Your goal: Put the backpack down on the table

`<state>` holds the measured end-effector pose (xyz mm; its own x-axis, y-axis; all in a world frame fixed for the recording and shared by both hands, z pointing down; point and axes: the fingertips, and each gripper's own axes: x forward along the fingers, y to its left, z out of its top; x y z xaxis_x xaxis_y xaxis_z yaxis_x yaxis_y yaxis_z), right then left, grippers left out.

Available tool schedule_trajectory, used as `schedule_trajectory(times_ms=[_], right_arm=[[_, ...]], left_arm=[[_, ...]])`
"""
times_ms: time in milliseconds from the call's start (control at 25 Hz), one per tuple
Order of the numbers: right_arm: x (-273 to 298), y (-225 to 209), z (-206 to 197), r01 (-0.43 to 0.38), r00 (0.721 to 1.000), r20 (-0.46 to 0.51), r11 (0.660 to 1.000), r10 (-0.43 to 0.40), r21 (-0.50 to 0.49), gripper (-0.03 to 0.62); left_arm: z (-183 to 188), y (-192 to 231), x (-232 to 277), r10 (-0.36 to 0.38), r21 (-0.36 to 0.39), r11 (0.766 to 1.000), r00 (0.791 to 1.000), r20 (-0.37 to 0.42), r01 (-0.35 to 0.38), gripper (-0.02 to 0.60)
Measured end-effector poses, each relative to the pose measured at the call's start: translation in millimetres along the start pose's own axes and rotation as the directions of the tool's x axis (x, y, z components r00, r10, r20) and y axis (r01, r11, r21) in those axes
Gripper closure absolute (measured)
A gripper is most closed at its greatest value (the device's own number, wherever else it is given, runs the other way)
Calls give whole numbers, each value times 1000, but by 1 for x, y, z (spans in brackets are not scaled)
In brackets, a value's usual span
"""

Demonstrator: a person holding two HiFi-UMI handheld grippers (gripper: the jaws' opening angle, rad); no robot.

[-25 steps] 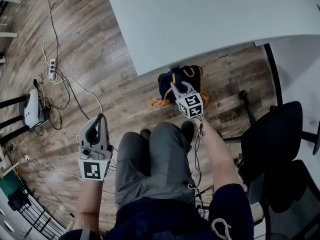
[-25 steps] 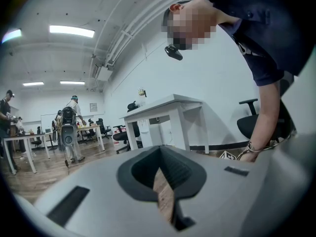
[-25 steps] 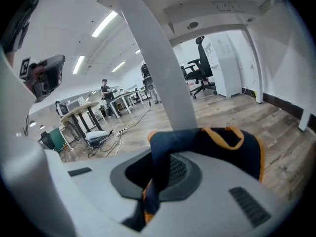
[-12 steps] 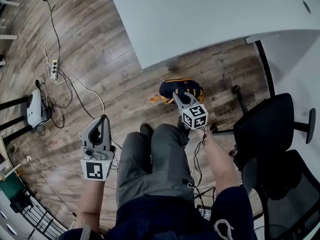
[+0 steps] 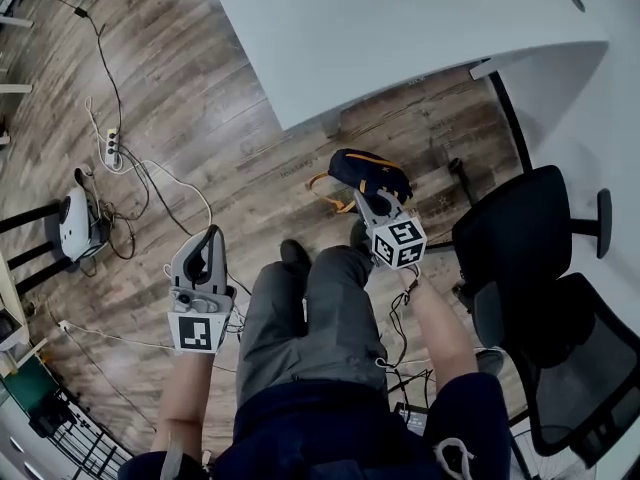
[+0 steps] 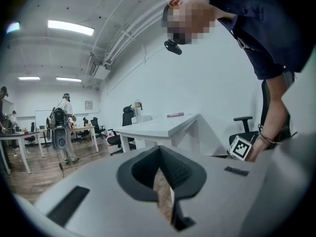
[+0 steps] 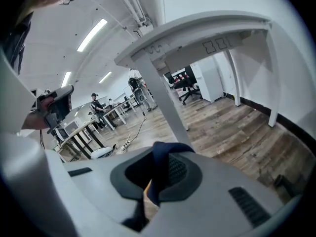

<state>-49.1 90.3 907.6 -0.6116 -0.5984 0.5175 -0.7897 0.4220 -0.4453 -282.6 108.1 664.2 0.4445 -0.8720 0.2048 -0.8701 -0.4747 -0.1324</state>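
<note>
A dark navy backpack with orange trim hangs above the wood floor, below the near edge of the white table. My right gripper is shut on its navy top strap, which loops over the closed jaws in the right gripper view. My left gripper is held out at the left over the floor, jaws closed with nothing between them; the left gripper view shows only a narrow slit.
Black office chairs stand close on the right. A power strip with cables and a small white device lie on the floor at the left. My legs are between the grippers.
The right gripper has lifted the backpack off the floor, and it now hangs from the strap. Both grippers have risen; the view has shifted so the table edge sits higher.
</note>
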Motion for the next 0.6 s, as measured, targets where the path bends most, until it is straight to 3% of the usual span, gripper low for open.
schedule_trajectory(times_ms=[600], right_arm=[[-183,112,208,5,985,173,999,3,-48,589]], left_arm=[[152,5,-10,-46,-34,998,996,78,49,578]])
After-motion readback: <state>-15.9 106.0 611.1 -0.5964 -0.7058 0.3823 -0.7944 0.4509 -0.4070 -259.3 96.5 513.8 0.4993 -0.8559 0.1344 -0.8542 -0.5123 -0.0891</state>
